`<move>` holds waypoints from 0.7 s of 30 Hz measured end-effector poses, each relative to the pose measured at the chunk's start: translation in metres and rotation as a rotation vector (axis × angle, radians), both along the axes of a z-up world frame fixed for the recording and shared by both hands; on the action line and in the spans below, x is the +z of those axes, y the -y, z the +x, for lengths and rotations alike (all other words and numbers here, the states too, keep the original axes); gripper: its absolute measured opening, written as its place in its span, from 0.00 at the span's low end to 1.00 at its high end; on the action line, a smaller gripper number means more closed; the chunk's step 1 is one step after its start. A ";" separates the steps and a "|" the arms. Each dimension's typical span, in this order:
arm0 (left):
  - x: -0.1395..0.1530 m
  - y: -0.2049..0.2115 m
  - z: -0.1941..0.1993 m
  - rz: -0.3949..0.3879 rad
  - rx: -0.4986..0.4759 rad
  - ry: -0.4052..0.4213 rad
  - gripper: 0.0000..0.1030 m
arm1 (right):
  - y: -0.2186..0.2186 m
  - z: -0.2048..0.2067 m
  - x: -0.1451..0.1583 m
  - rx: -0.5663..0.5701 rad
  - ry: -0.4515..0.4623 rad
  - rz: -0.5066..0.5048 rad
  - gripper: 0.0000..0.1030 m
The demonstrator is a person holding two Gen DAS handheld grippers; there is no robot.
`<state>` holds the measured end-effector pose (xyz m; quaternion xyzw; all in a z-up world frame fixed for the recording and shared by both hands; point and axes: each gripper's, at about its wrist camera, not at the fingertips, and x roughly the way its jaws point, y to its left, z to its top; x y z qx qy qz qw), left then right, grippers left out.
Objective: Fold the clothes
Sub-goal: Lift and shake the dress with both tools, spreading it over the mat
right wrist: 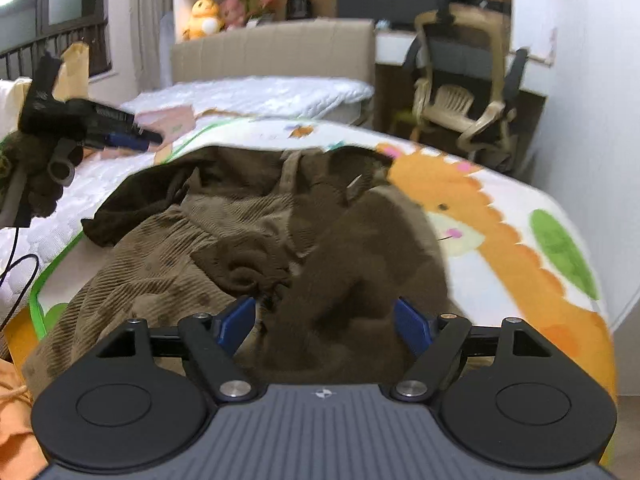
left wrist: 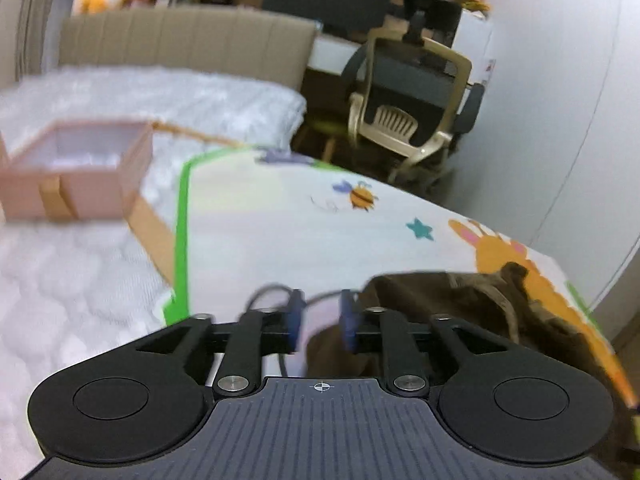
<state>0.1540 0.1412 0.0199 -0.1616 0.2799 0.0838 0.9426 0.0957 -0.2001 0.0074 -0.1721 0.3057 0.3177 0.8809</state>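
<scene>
- Left wrist view: your left gripper (left wrist: 322,322) fills the foreground, its blue pads set close with a narrow gap and nothing pinched between them.
- Just past its right finger lies the brown garment (left wrist: 460,300), crumpled on the cartoon-print play mat (left wrist: 280,220); it sits right of the jaws, not between them.
- Farther left, a pink box (left wrist: 80,168) stands open on the white quilted bed (left wrist: 60,280).
- Right wrist view: your right gripper (right wrist: 324,320) has its jaws spread wide, with a dark fold of the brown garment (right wrist: 240,220) bunched in the gap, not clamped.
- Ribbed like corduroy, the garment looks soft, limp and fairly light; it should drape and sag when lifted, so an edge or hem seems the best hold.
- Your left gripper (right wrist: 132,138) hovers at the upper left, apart from the cloth.
</scene>
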 end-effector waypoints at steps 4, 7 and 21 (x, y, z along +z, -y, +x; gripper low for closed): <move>0.006 0.018 0.006 0.039 -0.143 0.017 0.74 | -0.017 0.016 -0.006 0.026 -0.018 -0.099 0.18; 0.006 0.044 0.023 0.120 -0.226 0.011 0.82 | -0.008 0.025 0.003 -0.007 0.141 -0.249 0.09; -0.056 0.048 0.099 0.306 -0.203 -0.186 0.19 | -0.004 0.166 0.033 -0.138 0.090 -0.104 0.24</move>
